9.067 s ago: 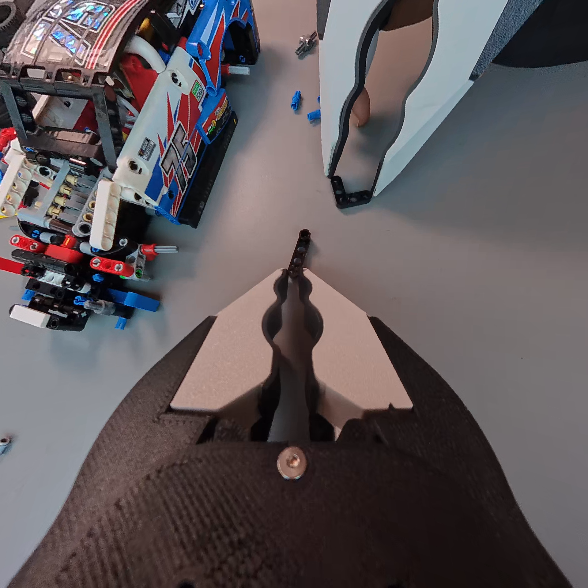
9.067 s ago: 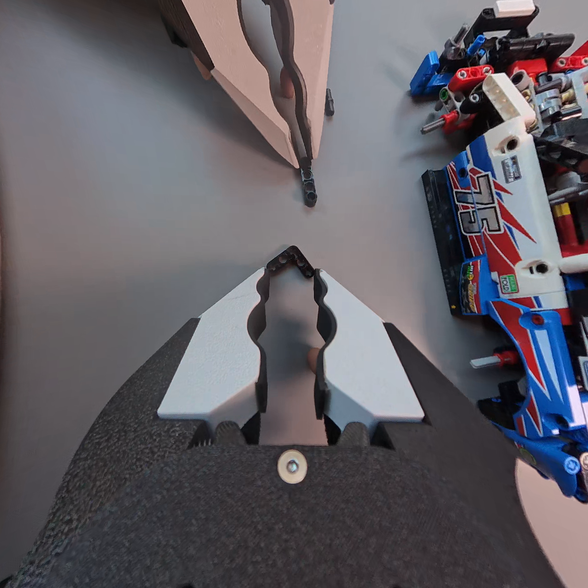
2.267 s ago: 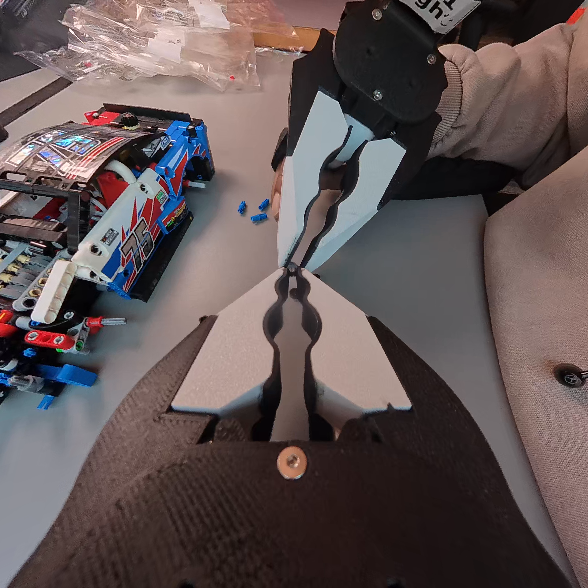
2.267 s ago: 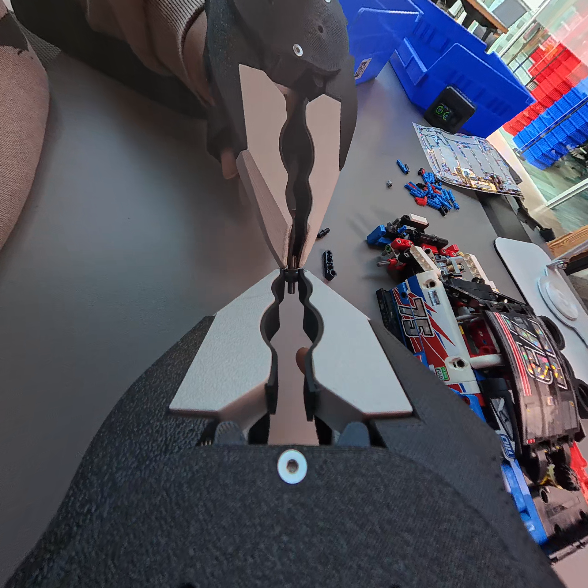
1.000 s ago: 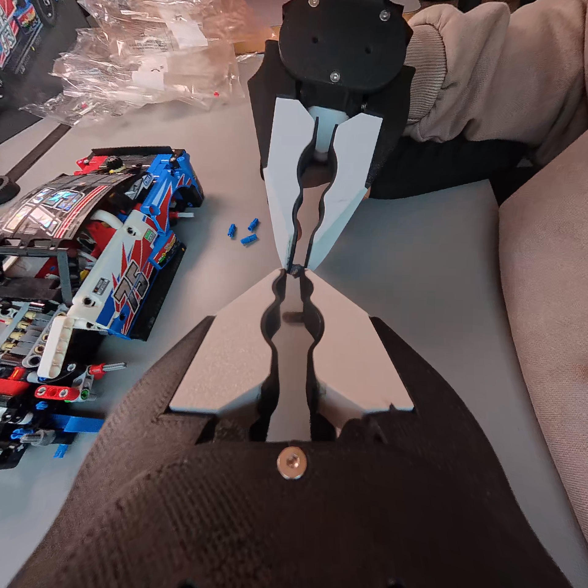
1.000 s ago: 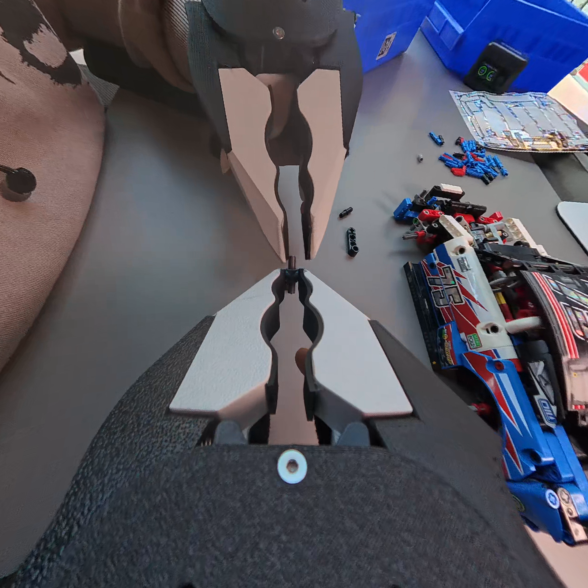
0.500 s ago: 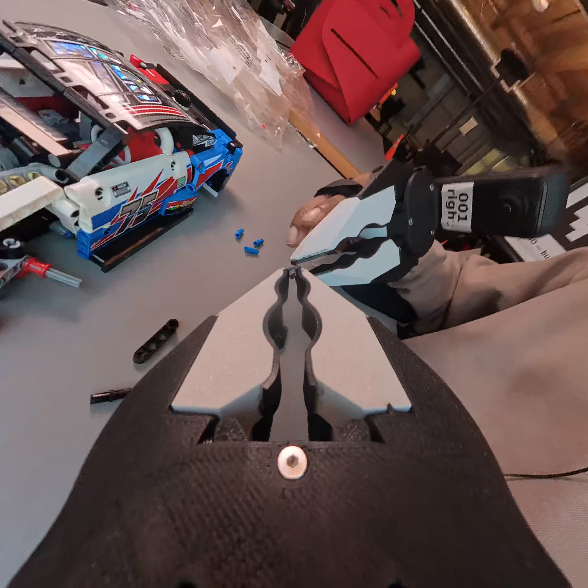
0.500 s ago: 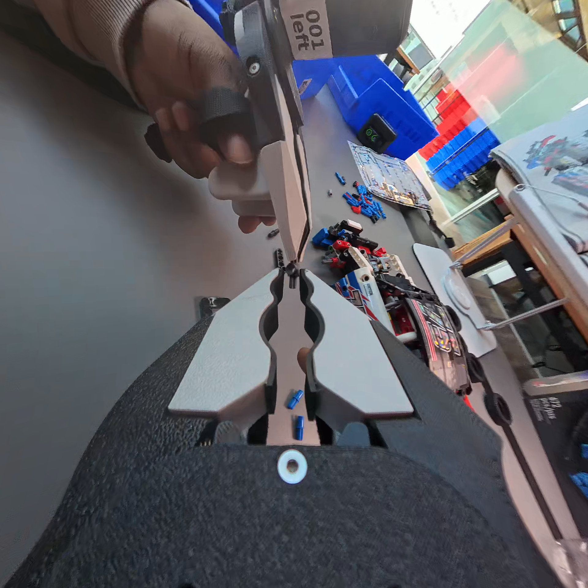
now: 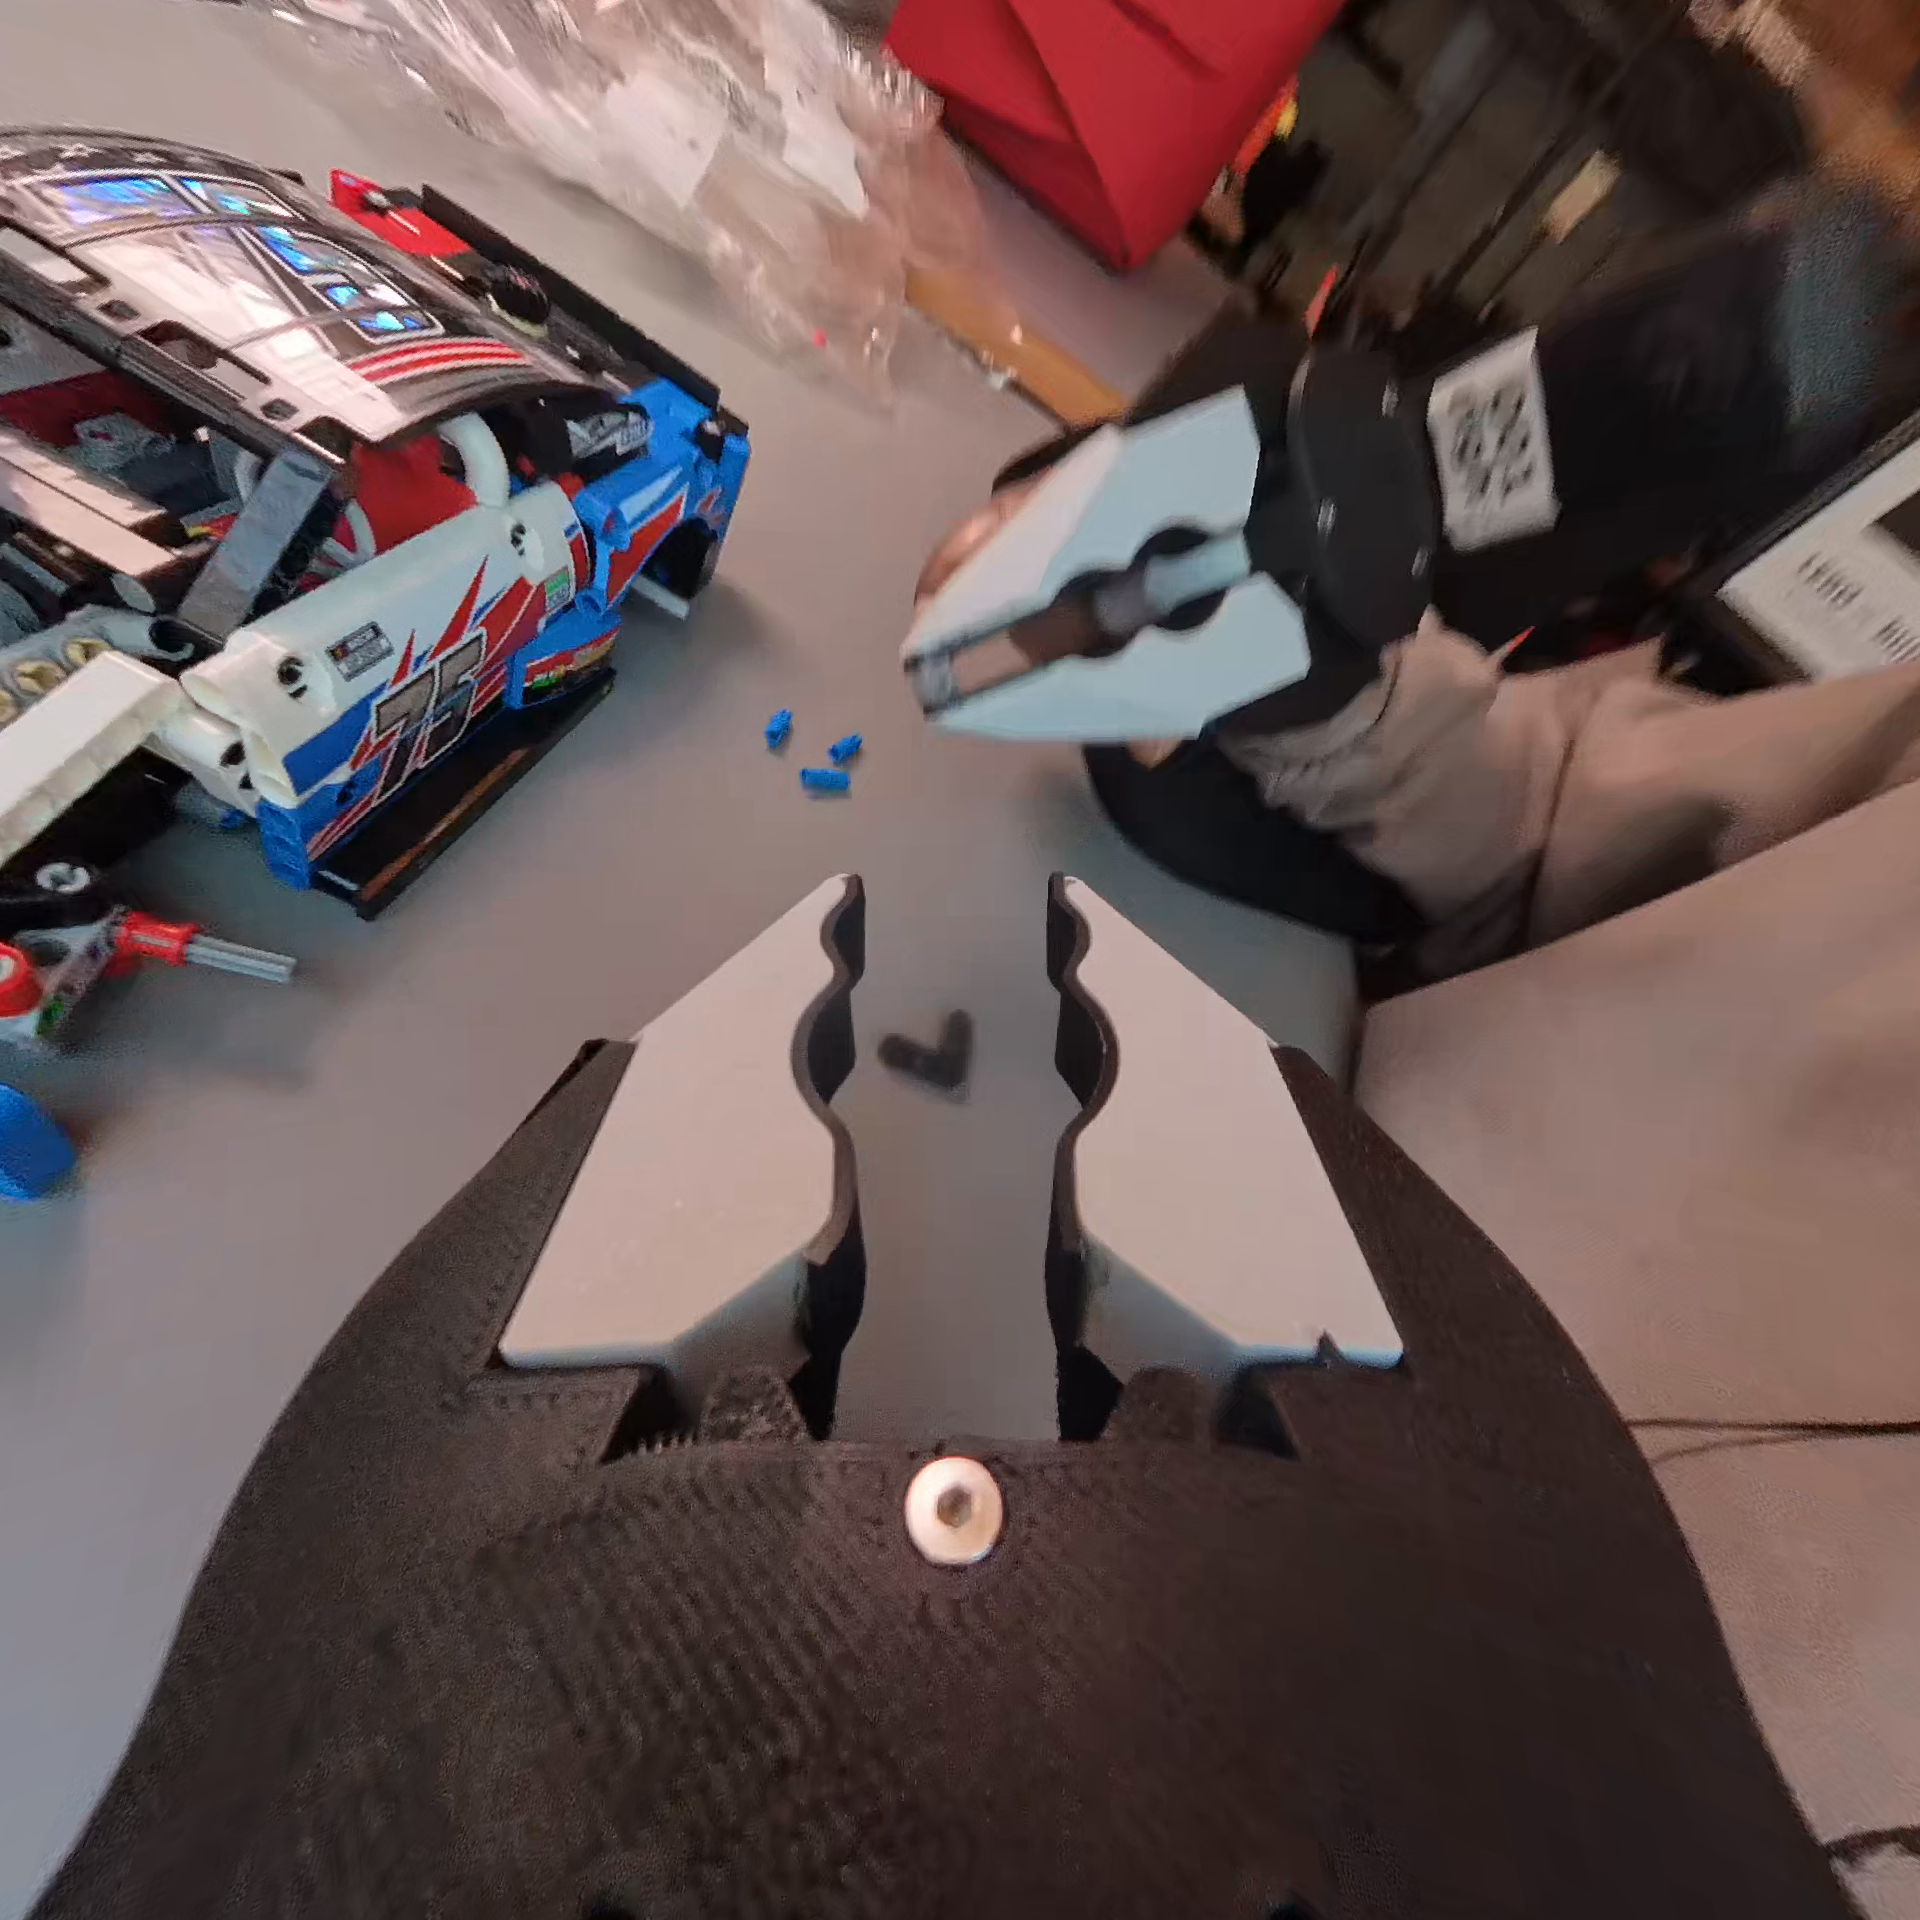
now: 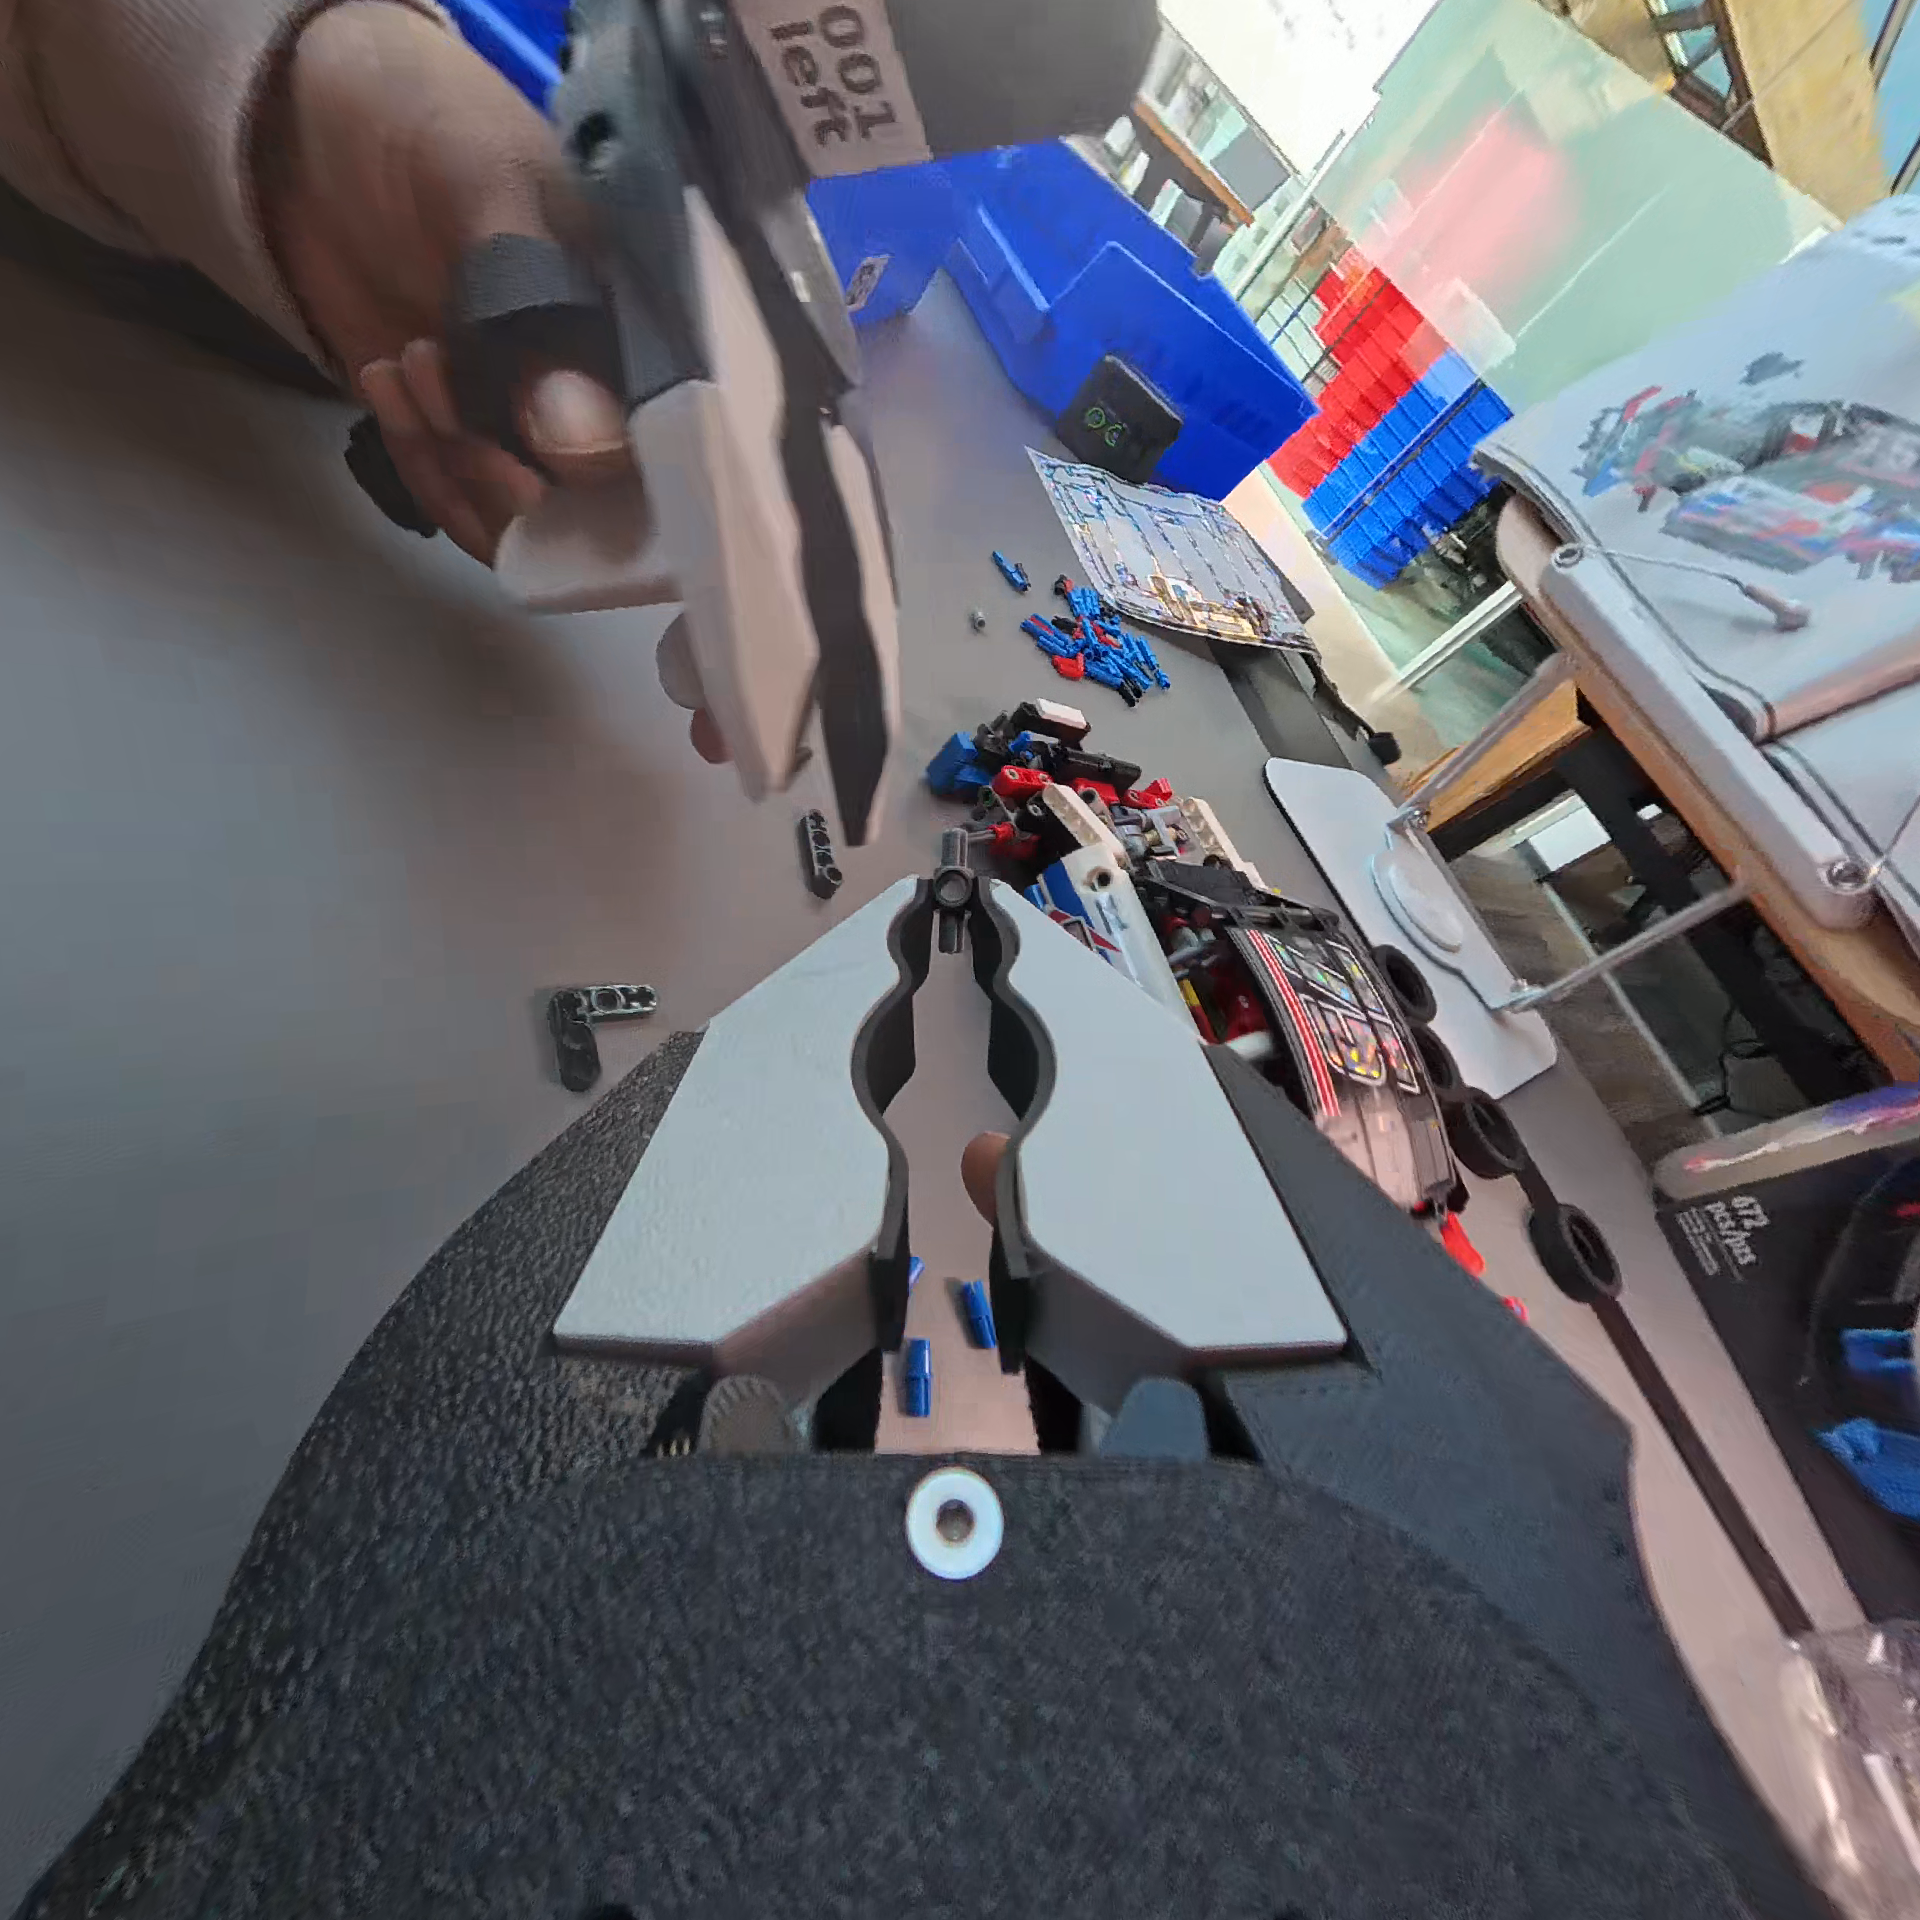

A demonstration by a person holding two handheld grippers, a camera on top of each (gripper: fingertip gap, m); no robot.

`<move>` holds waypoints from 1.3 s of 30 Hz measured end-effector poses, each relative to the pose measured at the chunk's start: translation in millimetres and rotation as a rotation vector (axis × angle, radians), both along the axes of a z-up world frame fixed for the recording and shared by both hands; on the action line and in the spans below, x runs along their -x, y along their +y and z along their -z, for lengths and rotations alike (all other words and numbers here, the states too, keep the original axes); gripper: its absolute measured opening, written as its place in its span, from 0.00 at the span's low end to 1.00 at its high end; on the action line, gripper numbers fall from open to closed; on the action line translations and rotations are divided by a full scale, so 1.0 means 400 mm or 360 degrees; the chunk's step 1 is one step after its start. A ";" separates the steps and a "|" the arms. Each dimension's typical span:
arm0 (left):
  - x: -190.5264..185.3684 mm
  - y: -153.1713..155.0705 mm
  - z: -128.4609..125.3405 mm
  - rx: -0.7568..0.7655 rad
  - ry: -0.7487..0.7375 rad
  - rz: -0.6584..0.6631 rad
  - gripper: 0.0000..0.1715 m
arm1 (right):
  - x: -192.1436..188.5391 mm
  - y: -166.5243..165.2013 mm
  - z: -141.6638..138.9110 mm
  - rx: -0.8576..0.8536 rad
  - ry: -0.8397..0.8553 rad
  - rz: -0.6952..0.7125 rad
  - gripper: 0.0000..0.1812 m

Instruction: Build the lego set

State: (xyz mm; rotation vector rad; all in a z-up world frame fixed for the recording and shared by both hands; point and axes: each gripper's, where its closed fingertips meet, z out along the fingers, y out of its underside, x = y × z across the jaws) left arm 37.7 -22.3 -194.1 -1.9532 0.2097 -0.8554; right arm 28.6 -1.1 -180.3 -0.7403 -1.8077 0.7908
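Over the grey counter (image 9: 623, 1039), L tool (image 9: 954, 883) is hovering w/ jaws spread wide, gripping nothing. Between its fingers, down on the counter surface, a small black L-shaped Lego piece (image 9: 932, 1051) is lying loose, not touching either finger; it is blurred in the left wrist view, sharper in the right wrist view (image 10: 594, 1022), where it is sitting near the counter's near edge.

R tool (image 10: 953, 891) is pinching a small dark connector w/ axle stub (image 10: 951, 883) right at its tips, jaws nearly closed on it. In the left wrist view R tool (image 9: 925, 675) is sitting off the counter's right side, held sideways; the piece at its tips is too blurred to make out there.

Lego car (image 9: 343, 582), part-built (blue/white/red body, black roof panel), is sitting toward the counter's left side, well apart from both tools. Three blue pins (image 9: 821, 753) are lying betw. the car and R tool. A short black beam (image 10: 819, 852) is lying on the counter just below the L tool's tips in the right wrist view. A pile of blue and red pins (image 10: 1091, 644) and a sticker sheet (image 10: 1164, 561) are sitting farther along the counter, toward the blue bins (image 10: 1091, 281) at the far edge. Clear plastic bags (image 9: 675, 135) are lying beyond the car.
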 end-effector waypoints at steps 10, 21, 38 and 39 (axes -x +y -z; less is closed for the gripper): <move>-0.050 -0.041 0.156 0.0131 0.1011 0.0345 0.23 | -0.023 0.098 -0.042 0.0212 0.0061 0.0146 0.02; -0.049 -0.024 0.164 0.0087 0.1169 0.0447 0.13 | -0.030 0.064 -0.025 0.0452 -0.0052 0.0010 0.03; -0.027 -0.028 -0.060 -0.0721 0.0684 0.0214 0.12 | -0.068 -0.081 -0.026 0.0734 -0.0195 -0.0498 0.03; -0.028 -0.029 -0.059 -0.0716 0.0684 0.0216 0.12 | -0.070 -0.084 -0.025 0.0735 -0.0201 -0.0511 0.03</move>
